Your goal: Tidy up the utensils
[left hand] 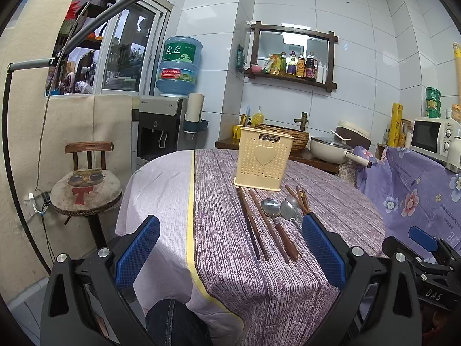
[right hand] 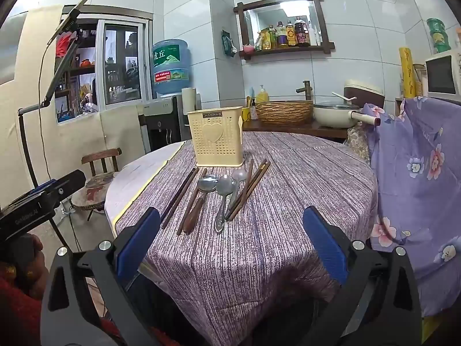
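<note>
While both hover off the table's near edge [right hand: 230, 259], left claw [left hand: 230, 248] and right claw [right hand: 230, 239] wide, empty.

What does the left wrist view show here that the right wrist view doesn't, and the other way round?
Only the left wrist view shows the whole cat-print chair cushion, the microwave's full front, and the right gripper at its right edge.

Only the right wrist view shows the person's hand holding the left gripper, and that the rightmost chopsticks lie fully uncovered.

Both show the cream utensil holder standing upright, the chopsticks and spoons lying on the purple tablecloth, and open, empty fingers.
</note>
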